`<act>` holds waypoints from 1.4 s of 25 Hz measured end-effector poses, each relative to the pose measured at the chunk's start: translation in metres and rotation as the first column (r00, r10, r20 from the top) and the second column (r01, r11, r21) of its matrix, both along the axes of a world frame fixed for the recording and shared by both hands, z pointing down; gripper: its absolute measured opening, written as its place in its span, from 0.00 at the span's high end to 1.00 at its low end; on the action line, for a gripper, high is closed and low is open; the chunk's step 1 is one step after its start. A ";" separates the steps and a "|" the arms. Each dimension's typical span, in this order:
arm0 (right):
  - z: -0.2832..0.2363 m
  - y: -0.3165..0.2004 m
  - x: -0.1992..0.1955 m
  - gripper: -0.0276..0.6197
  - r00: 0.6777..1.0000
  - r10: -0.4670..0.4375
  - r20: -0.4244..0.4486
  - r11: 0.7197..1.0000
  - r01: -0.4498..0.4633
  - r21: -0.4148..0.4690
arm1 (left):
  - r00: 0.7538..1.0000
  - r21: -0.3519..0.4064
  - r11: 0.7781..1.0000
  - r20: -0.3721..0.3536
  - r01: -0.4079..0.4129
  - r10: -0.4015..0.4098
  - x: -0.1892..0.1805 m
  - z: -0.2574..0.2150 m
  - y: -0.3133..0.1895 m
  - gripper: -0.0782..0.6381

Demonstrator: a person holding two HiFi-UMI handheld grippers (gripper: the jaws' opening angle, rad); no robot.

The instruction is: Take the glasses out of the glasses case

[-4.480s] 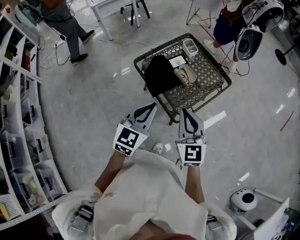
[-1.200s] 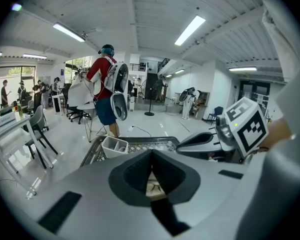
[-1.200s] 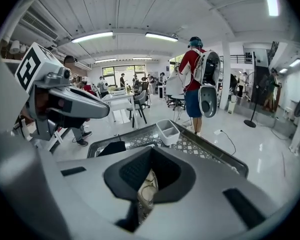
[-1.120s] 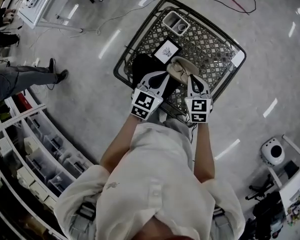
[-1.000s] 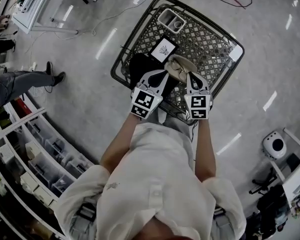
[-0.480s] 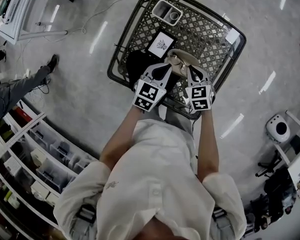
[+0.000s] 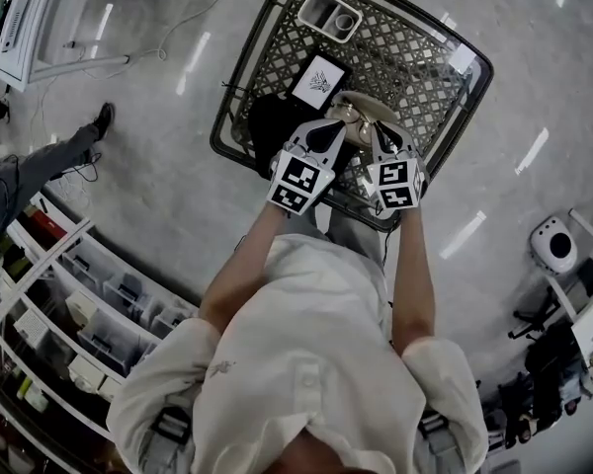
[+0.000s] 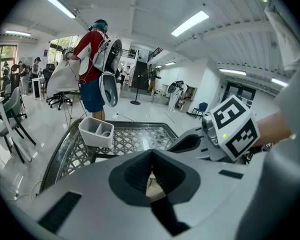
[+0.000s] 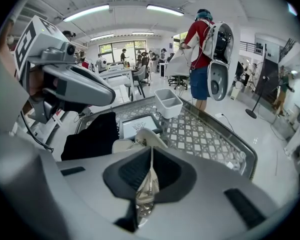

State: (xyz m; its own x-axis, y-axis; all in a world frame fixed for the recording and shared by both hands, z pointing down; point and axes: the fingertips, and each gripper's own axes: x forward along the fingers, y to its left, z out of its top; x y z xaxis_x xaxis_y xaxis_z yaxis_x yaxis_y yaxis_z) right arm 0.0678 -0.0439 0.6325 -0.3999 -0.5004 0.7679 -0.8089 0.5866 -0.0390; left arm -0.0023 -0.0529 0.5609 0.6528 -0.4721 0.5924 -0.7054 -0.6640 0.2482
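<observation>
Glossy grey floor surrounds a lattice table (image 7: 415, 62), and the beige case (image 7: 361, 107) sits near its front edge, between a black cloth (image 7: 267, 121) and bare mesh, with a card (image 7: 316, 79) just behind it. Both grippers come in from the front, side by side, likely so that one can steady the case while the other lifts the flap. The right gripper (image 9: 151, 151) is clenched on a thin beige edge of the case, which runs down between its pads. The left gripper (image 8: 151, 154) has its pads together at the tips, with beige showing in the slit beneath; whether it nips the case I cannot tell. No glasses show outside the case, so I judge them to be inside it and the opening barely begun. Room is tight on the cloth side and toward the card. To the right and behind, the mesh lies free as far as the bin (image 7: 331, 13) in the far corner.
</observation>
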 end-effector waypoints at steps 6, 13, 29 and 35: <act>0.020 0.001 -0.001 0.91 1.000 -0.019 -0.009 0.999 0.019 -0.039 | 1.000 -0.018 0.999 0.013 -0.027 0.028 0.007 0.015 0.000 0.87; 0.037 0.002 -0.002 0.89 0.999 -0.036 -0.016 0.997 0.034 -0.073 | 0.999 -0.043 0.998 0.026 -0.040 0.041 0.009 0.028 0.003 0.87; 0.069 0.006 -0.009 0.84 0.994 -0.099 -0.045 0.985 0.092 -0.144 | 0.999 -0.078 0.996 0.024 -0.029 0.031 0.009 0.040 0.006 0.87; 0.082 0.011 -0.007 0.85 0.994 -0.101 -0.051 0.981 0.092 -0.169 | 0.999 -0.084 0.996 0.025 -0.027 0.029 0.007 0.042 0.008 0.87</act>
State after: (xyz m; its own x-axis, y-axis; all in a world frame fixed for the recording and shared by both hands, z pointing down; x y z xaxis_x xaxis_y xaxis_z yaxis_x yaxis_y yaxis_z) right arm 0.0605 -0.0329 0.7145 -0.3917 -0.3248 0.8609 -0.7526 0.6513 -0.0967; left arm 0.0048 -0.0450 0.6033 0.6489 -0.4015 0.6463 -0.6936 -0.6615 0.2854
